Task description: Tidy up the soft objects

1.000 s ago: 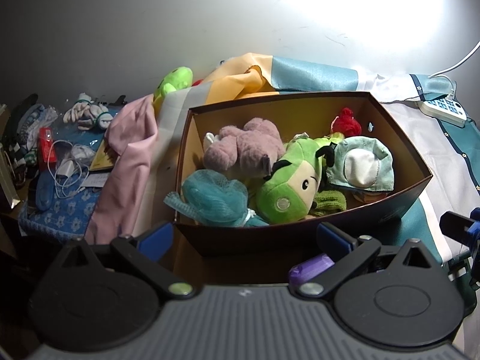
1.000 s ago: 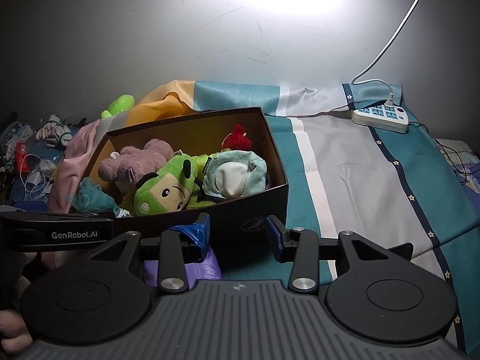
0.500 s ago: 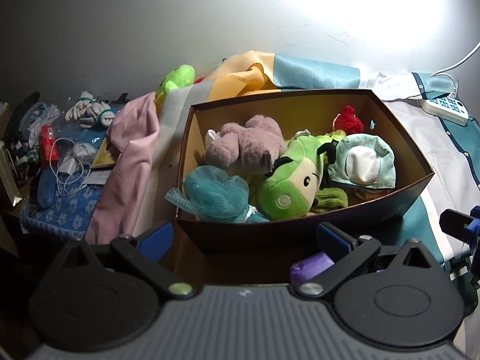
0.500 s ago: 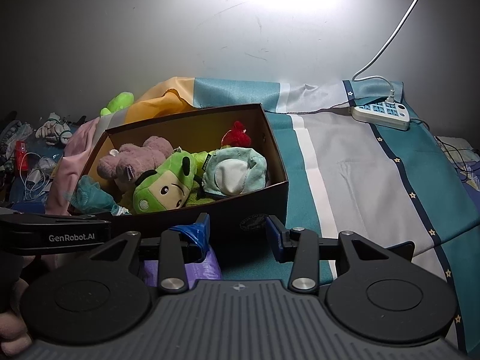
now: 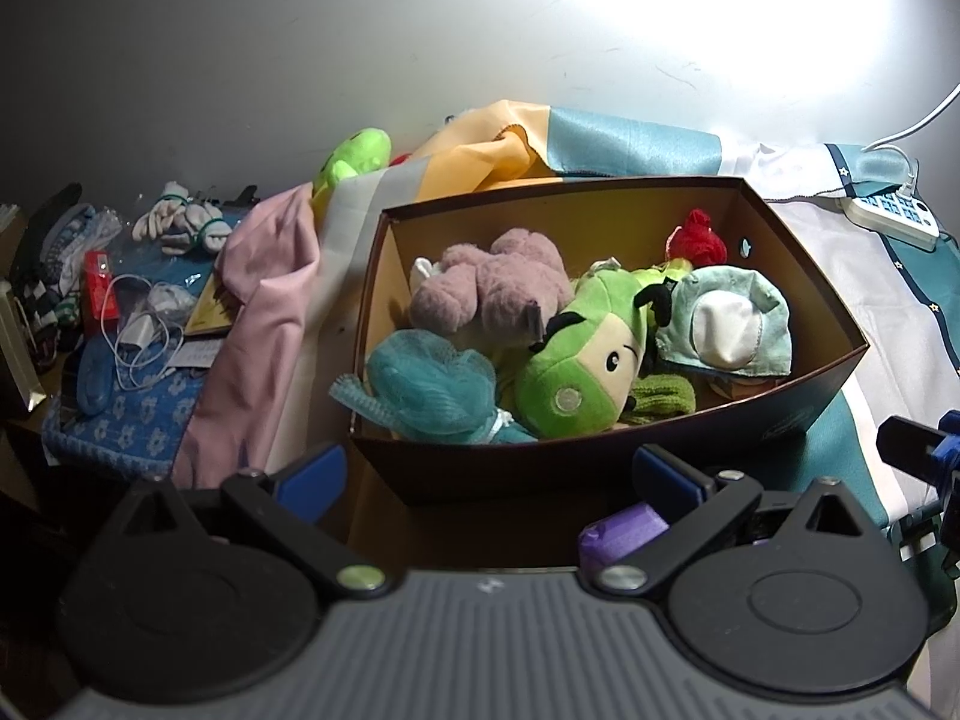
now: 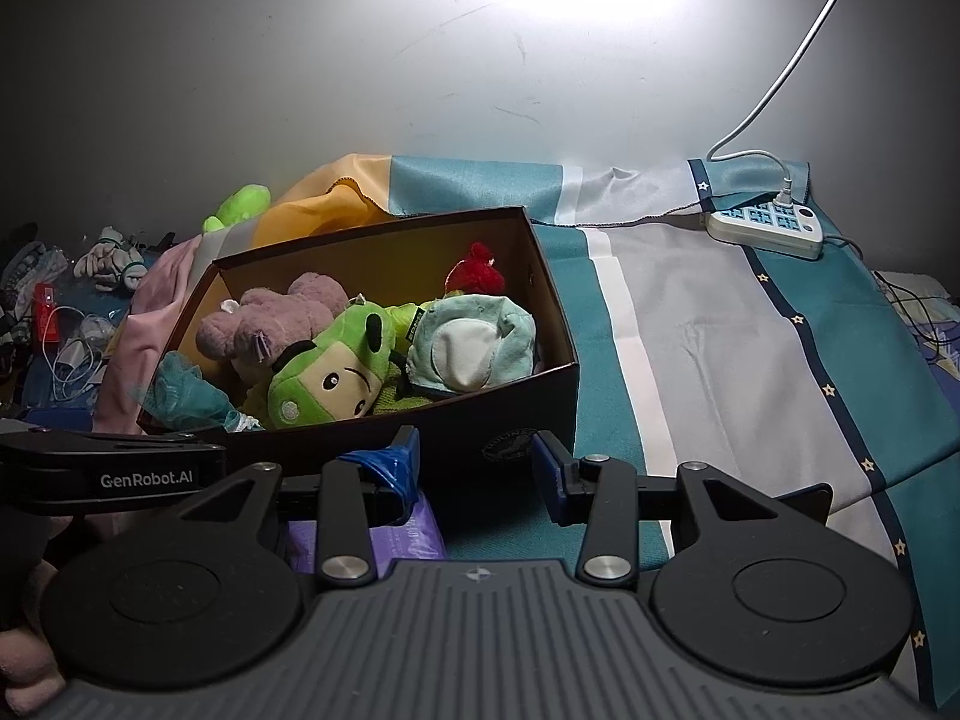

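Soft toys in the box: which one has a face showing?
The green plush, mid-box: cream face, black eye. The mauve plush behind it and the red one show none.

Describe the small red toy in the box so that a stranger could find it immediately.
Find the brown cardboard box on the striped cloth. Look at its far right corner, behind the pale blue plush. The red toy leans against the back wall, the only red thing among green, mauve and teal ones.
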`<state>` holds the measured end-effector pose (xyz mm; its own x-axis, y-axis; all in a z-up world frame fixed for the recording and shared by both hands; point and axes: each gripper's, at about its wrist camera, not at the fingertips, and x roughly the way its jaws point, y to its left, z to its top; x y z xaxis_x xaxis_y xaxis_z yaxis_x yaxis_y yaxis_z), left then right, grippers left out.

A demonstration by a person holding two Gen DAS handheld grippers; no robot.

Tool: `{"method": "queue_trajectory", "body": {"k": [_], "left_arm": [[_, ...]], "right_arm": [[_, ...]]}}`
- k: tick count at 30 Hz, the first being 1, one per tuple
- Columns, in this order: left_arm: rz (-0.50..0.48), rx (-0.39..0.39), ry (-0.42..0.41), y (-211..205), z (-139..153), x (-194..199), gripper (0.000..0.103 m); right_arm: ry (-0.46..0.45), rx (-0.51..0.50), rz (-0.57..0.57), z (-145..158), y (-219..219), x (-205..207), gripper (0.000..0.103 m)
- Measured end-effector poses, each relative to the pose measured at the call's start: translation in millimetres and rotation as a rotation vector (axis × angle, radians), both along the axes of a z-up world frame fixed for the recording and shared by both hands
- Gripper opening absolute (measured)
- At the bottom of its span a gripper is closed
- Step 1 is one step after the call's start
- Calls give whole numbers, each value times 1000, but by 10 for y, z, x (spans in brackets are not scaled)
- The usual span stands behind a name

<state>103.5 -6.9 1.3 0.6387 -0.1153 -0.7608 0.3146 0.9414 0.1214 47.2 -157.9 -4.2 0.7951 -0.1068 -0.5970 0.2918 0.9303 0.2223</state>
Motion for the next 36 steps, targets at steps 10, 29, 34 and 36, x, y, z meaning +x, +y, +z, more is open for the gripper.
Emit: {"method": "queue_trajectory", "body": {"k": [10, 29, 34, 36], "left_arm": [[6, 3, 5, -13, -11, -16, 102], [13, 6, 17, -26, -30, -4, 102], [12, 5, 17, -30, -37, -15, 102], [12, 5, 17, -31, -42, -25, 102]], "right_arm": [[0, 1, 0, -3, -4, 6, 25], [2, 4, 4, -32, 10, 12, 25], [4, 6, 5, -42, 19, 13, 25], [4, 7, 7, -43, 9, 14, 25]]}}
